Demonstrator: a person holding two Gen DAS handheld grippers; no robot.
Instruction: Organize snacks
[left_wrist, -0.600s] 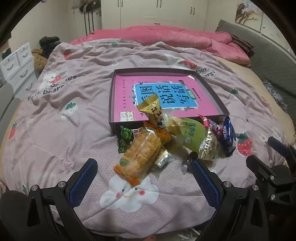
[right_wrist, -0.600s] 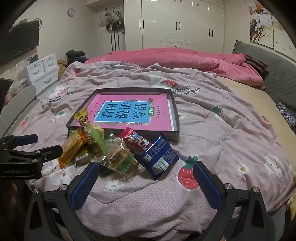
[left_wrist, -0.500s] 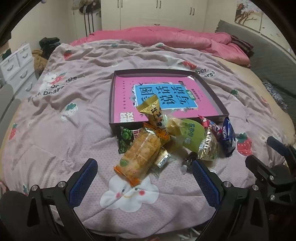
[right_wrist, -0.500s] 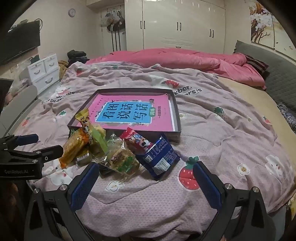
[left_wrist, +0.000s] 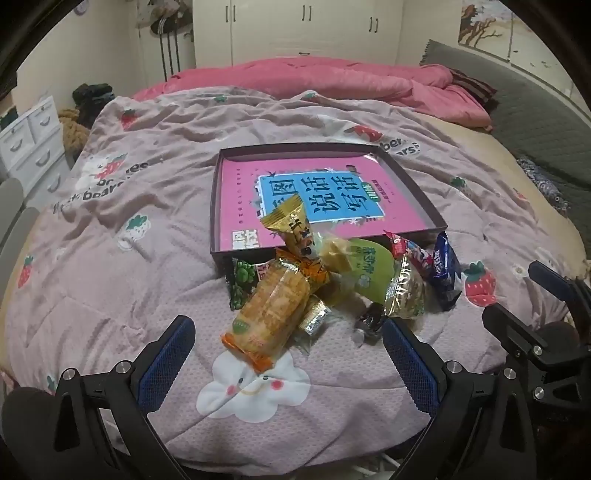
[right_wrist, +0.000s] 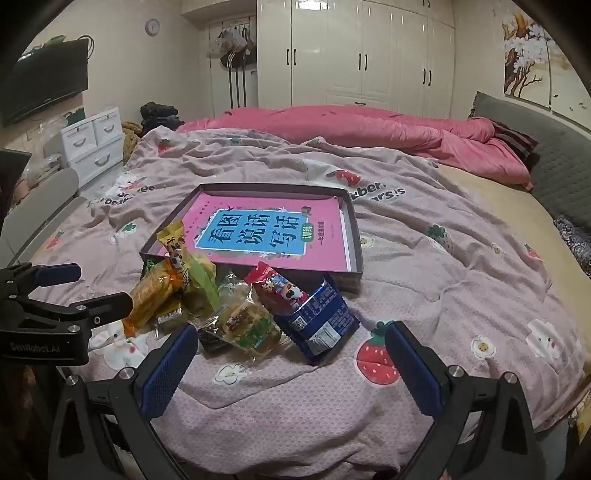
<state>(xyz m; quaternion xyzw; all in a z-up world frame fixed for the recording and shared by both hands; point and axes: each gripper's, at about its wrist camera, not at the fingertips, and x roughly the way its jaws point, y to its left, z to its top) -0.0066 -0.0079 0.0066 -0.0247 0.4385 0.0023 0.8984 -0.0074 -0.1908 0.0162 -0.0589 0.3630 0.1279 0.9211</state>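
Bedroom, dim indoor light. Wide bed under a mauve blanket (right_wrist: 443, 280) printed with strawberries, clouds, bears. Pink duvet (right_wrist: 369, 129) bunched along the far side; grey padded headboard (right_wrist: 554, 162) at right. White wardrobe doors (right_wrist: 354, 55) behind, white drawer unit (right_wrist: 94, 142) at left, dark wall screen (right_wrist: 48, 88), round wall clock (right_wrist: 152, 26).

Shallow dark box (left_wrist: 417, 188) mid-bed, pink-and-blue book (left_wrist: 314, 199) flat inside. Snack packets heaped on the blanket against the box's near edge: orange cracker pack (left_wrist: 271, 314), gold wrapper (left_wrist: 291, 227) leaning on the rim, green pack (left_wrist: 369, 267), blue pack (right_wrist: 321, 321), red pack (right_wrist: 275, 286).

Left gripper (left_wrist: 288, 354) spread wide, empty, hovering just short of the heap. Right gripper (right_wrist: 291, 360) likewise spread wide, nothing grasped.
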